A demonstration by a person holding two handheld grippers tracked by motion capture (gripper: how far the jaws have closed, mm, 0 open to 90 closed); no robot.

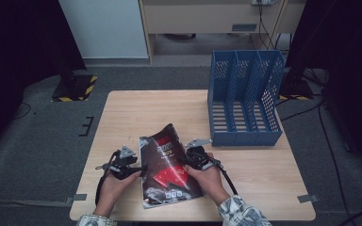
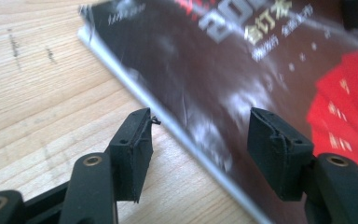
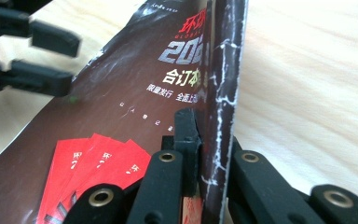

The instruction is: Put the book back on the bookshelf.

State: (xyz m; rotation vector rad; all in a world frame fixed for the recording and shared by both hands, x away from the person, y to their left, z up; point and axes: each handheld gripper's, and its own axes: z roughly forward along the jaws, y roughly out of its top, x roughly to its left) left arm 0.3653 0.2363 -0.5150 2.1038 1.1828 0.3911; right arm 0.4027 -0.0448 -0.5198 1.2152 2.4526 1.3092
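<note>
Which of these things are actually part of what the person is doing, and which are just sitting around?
In use:
- dark magazine
- right gripper, shut on the magazine's right edge
- left gripper, jaws apart around its left edge
- probably the blue file rack, standing empty nearby

Just there:
- wooden table
- black-and-yellow striped stand base on the floor

Magazine (image 3: 135, 107) cover, top: red Chinese title, cut off — "环" is all that reads.
Below the title: small "GLOBAL", then large silver digits "202", the rest hidden.
Under the digits: "合订本" — then a finer white line, "限量发行 全面上".
Red cards (image 3: 98, 163) lower on the cover: print too small to read.
</note>
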